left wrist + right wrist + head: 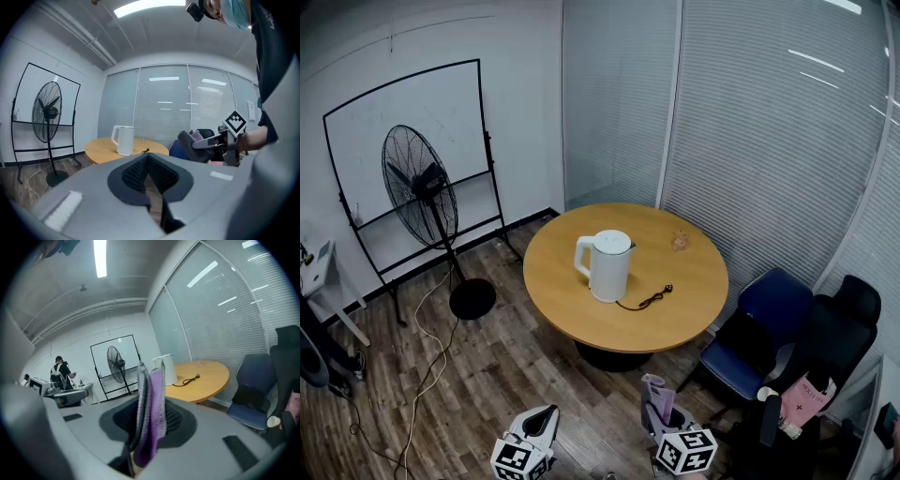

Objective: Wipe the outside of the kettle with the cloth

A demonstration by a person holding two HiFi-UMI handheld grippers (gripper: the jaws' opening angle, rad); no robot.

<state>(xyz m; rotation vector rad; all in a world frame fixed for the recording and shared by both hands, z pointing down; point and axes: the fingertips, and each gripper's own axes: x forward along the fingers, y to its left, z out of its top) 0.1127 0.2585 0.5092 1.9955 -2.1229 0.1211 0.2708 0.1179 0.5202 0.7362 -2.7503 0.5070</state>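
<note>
The cloth [151,414], grey and purple, is clamped between the fingers of the right gripper [150,394], with a folded edge standing up past them. The fingers of the left gripper [149,161] are pressed together with nothing between them. The white kettle [607,265] stands upright near the middle of the round wooden surface [562,309], well apart from both grippers, which are held low at the near edge of the scene. Its handle is turned to the left, and a dark cord [649,299] lies from beside its base out to the right.

The step in hand is judged to be the approach. The cloth is best brought to the kettle's near or right wall, so that the free fold, not the fingers, is laid flat on the body. The kettle would best be steadied at the handle by the empty left gripper, since a light kettle could be pushed across the surface or tipped. The cord is to be avoided.
</note>
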